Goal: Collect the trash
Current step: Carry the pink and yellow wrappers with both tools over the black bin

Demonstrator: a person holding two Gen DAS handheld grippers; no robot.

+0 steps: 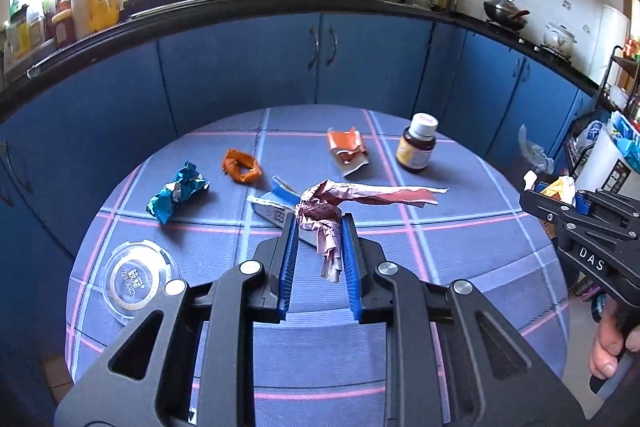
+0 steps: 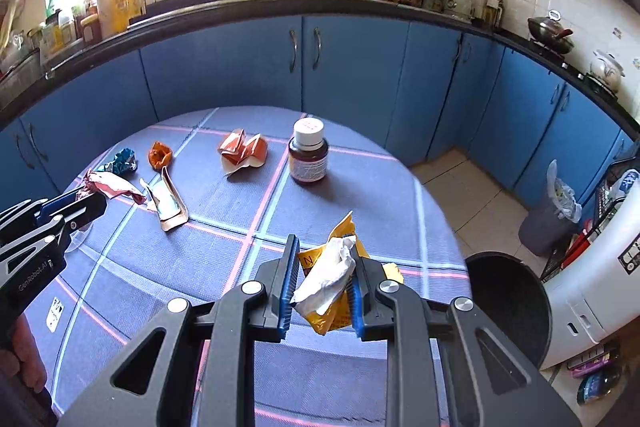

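My left gripper (image 1: 319, 223) is shut on a crumpled pink wrapper (image 1: 320, 215) and holds it above the round table (image 1: 460, 251); its long tail trails right. My right gripper (image 2: 325, 247) is shut on a yellow wrapper with white tissue (image 2: 332, 275) near the table's right edge. On the table lie a blue foil wrapper (image 1: 176, 197), an orange wrapper (image 1: 241, 166), a torn red-orange packet (image 1: 347, 151), a flattened silver-blue packet (image 1: 274, 209) and a brown pill bottle (image 1: 417, 148). A black bin (image 2: 508, 303) stands open to the right of the table.
A clear plastic lid (image 1: 134, 281) lies at the table's front left. Blue cabinets (image 1: 320, 67) curve behind the table. A grey lined bin (image 2: 550, 215) and a white appliance (image 2: 600, 287) stand on the right.
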